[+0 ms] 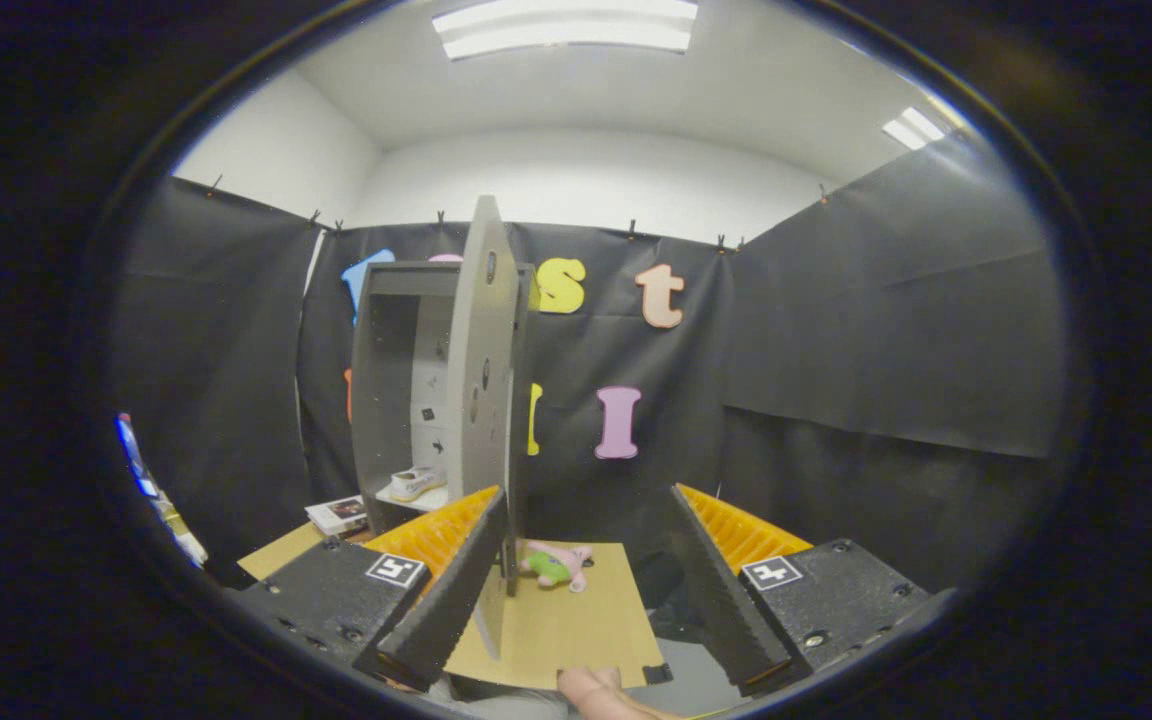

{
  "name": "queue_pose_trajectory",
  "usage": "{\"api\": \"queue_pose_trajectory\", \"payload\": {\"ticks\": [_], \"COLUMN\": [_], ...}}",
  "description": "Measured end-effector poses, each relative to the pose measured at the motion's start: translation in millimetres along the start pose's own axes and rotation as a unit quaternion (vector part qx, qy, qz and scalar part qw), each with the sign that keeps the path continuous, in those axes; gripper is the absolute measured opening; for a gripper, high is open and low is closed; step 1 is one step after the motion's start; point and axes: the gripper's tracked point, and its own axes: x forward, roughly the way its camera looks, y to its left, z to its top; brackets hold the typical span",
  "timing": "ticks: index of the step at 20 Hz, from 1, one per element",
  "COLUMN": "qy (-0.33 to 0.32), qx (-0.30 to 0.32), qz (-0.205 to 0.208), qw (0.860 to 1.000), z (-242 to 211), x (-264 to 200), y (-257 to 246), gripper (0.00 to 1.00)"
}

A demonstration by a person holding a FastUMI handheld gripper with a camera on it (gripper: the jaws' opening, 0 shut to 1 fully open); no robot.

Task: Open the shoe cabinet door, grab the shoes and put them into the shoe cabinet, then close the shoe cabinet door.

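Standing wide open with nothing between its fingers, the gripper (586, 570) is facing the cabinet (406, 390), whose door (484, 400) is swung out edge-on just ahead of the left finger. A shoe (416, 483) is already sitting on the low shelf inside; judging by that, closing is the step in hand. Best to be pushing the door's outer face leftward, steadily, keeping clear of the toy (556, 565) lying near on the board (576, 625).

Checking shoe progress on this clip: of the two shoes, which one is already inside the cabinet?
The white shoe, on the open cabinet's shelf. The pink-and-green one lies on the board between the open tongs.
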Motion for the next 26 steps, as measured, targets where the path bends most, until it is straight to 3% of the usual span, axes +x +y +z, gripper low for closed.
{"api": "queue_pose_trajectory", "payload": {"ticks": [2,8,12,16,20,23,26], "qy": [0.012,0.010,0.007,-0.007,0.002,0.010,0.005], "qx": [-0.001,0.053,0.054,0.055,0.051,0.046,-0.008], "qz": [-0.007,0.031,0.051,0.092,0.107,0.138,0.184], "qw": [1.000,0.998,0.997,0.994,0.993,0.989,0.983], "z": [-19,-59,-85,-88,-92,-93,-88], "x": [22,100,156,190,213,214,196], "y": [-27,-89,-97,-66,-23,30,88], "gripper": [1.00,1.00,1.00,0.97,0.97,0.97,0.97]}}
